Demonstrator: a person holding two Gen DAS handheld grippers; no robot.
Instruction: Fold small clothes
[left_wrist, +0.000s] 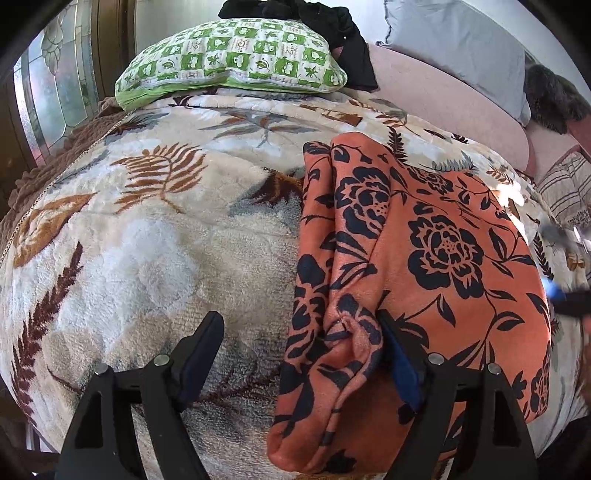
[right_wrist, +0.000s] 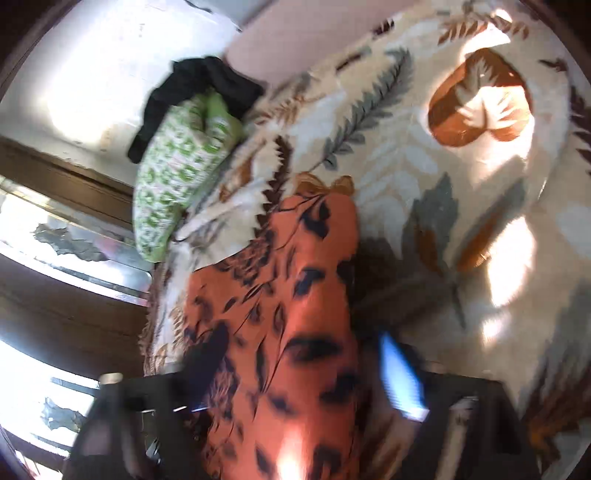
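- The orange floral garment (left_wrist: 417, 266) lay partly folded on the leaf-print blanket (left_wrist: 147, 236) of the bed.
- The left gripper (left_wrist: 299, 354) stood wide open, 1 of its fingers (left_wrist: 402, 365) against the bunched hem, gripping nothing.
- The right gripper (right_wrist: 299, 373) looked open astride the cloth; blur hid any grip.
- Risk, I judged: the plush fabric could slip and the fold spring apart.
- Count: 1 garment, 2 grippers, 1 green pillow (left_wrist: 236, 55).

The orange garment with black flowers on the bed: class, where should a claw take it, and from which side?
Grip the rolled left edge of the orange black-flowered fleece garment, coming from the near side along the leaf-print plush blanket. There the fabric bunches into a raised ridge; elsewhere it lies flat.
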